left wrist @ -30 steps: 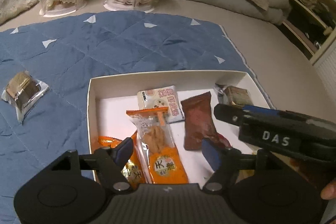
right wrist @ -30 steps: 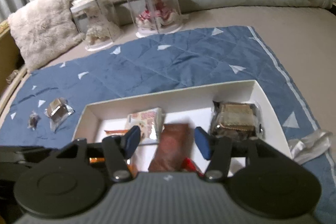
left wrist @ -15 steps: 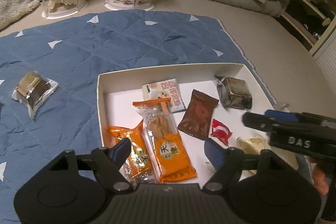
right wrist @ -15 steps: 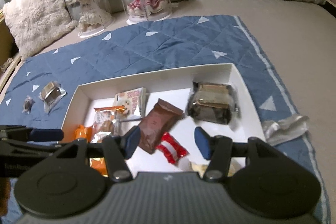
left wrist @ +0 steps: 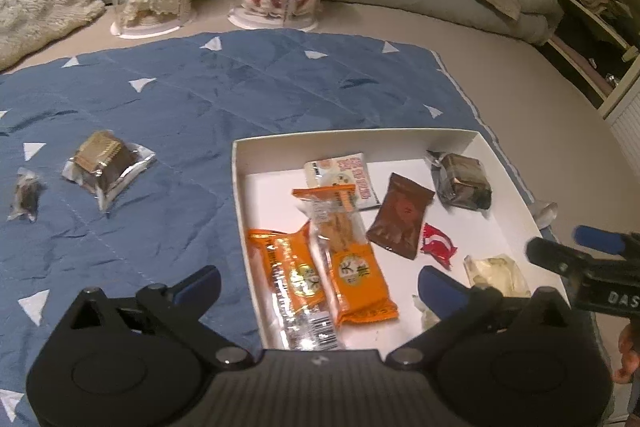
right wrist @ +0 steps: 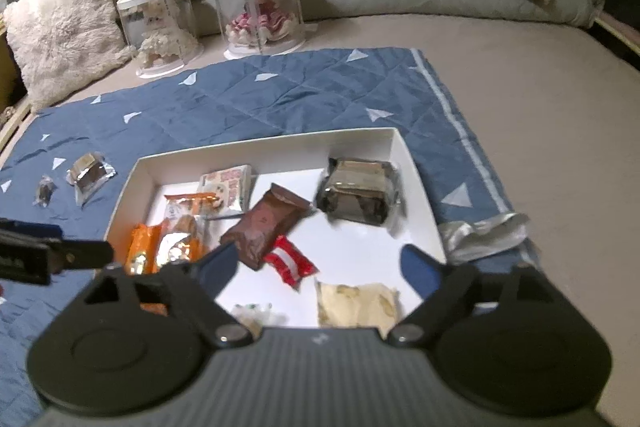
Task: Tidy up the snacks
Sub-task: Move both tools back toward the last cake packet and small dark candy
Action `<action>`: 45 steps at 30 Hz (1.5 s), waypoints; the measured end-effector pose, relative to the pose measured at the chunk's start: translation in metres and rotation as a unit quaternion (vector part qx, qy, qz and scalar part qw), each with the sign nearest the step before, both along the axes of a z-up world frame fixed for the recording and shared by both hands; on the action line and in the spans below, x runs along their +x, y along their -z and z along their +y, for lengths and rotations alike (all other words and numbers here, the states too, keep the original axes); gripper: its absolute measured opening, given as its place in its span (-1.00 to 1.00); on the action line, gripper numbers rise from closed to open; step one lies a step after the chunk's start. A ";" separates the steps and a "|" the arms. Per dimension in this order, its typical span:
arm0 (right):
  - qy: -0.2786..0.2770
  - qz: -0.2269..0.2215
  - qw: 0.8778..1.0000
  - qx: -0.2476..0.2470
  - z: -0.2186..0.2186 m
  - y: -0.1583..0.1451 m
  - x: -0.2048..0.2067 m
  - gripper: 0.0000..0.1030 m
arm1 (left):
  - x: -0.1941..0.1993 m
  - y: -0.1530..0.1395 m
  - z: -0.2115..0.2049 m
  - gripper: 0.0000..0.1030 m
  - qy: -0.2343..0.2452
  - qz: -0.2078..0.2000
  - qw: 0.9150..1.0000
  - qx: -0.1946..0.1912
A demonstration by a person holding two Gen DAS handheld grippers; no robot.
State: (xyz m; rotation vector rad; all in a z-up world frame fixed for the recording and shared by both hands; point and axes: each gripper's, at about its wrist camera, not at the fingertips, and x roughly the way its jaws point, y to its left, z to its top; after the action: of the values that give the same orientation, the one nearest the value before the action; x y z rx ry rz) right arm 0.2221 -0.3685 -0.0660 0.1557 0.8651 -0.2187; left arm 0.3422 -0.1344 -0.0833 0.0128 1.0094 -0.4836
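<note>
Snacks (left wrist: 352,251) in box (left wrist: 240,211) — ahead of (empty) left claw (left wrist: 320,285)

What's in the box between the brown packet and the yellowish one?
A small red candy wrapper lies between the brown packet and the yellowish packet, shown in both wrist views.

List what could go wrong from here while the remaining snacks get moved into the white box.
1. The clear-wrapped cake and small dark candy lie on the wrinkled blue quilt; a claw might pinch fabric along with the thin wrapper.
2. The white box is already crowded on its left with overlapping orange packets, so a drop there may pile up or slide.
3. The left claw and right claw, both open and empty, hang close over the box and could collide.
</note>
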 end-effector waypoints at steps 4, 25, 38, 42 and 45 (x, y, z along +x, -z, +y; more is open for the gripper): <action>-0.005 -0.004 1.000 -0.014 -0.001 -0.001 -0.008 1.00 | 0.000 -0.004 0.015 1.00 -0.014 -0.009 1.000 0.002; -0.031 -0.035 0.999 -0.012 0.072 -0.002 0.053 1.00 | 0.032 -0.007 0.155 1.00 -0.155 -0.042 0.987 0.010; -0.111 -0.047 0.993 -0.007 0.161 0.008 0.090 1.00 | 0.027 0.000 0.236 1.00 -0.223 -0.047 0.973 0.044; -0.140 -0.059 0.988 0.000 0.186 0.009 0.092 1.00 | 0.029 0.004 0.256 1.00 -0.247 -0.052 0.967 0.046; -0.157 -0.067 0.985 0.005 0.203 0.011 0.099 1.00 | 0.033 0.008 0.265 1.00 -0.266 -0.060 0.961 0.039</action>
State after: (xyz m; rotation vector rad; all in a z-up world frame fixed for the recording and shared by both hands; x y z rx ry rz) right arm 0.3213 -0.1658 -0.0766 0.0410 0.7446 0.0906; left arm 0.3750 0.1311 -0.0911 -0.1545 0.8683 0.0495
